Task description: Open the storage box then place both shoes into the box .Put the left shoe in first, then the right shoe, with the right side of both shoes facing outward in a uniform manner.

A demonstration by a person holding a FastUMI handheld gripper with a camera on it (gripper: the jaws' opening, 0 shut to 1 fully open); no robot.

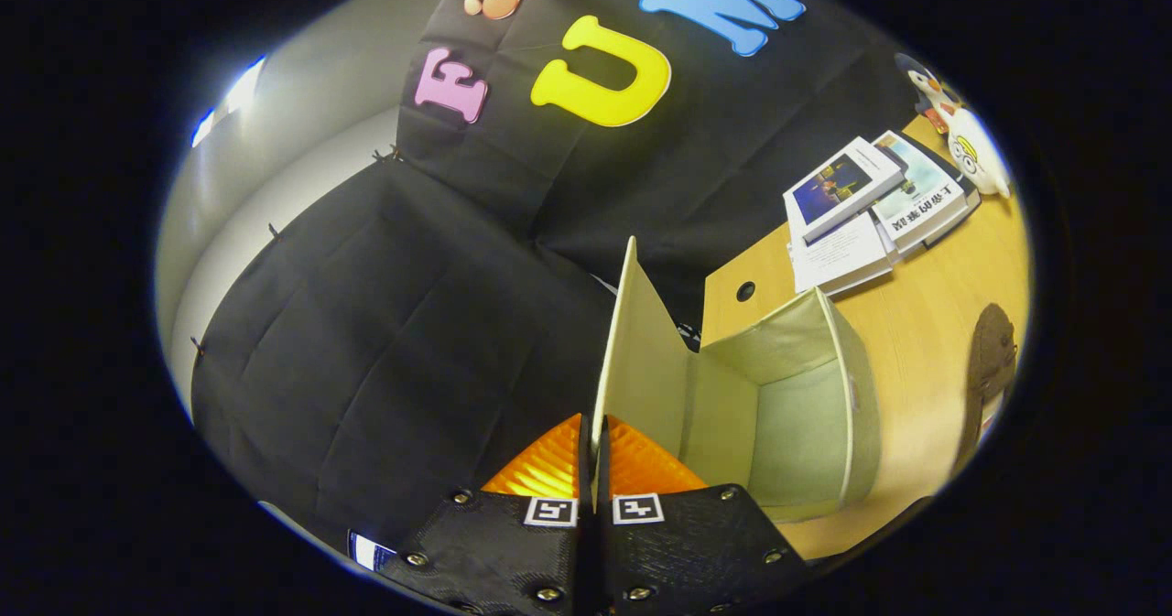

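One storage box (pixel 778 396), one gripper (pixel 595 433) pinching its lid (pixel 636 351). Three books (pixel 865 209). Two plush toys (pixel 961 140).

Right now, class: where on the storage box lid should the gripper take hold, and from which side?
Grip the lid by its thin free edge, approaching edge-on from the box's open side. The panel stands upright, so the gripper fingers can pinch both faces, as they do now.

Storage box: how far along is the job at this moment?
Opening is in hand: the hand-held gripper is shut on the lid, which stands raised. The storage box looks open and its visible inside holds no shoe. Both shoes remain to place, left first.
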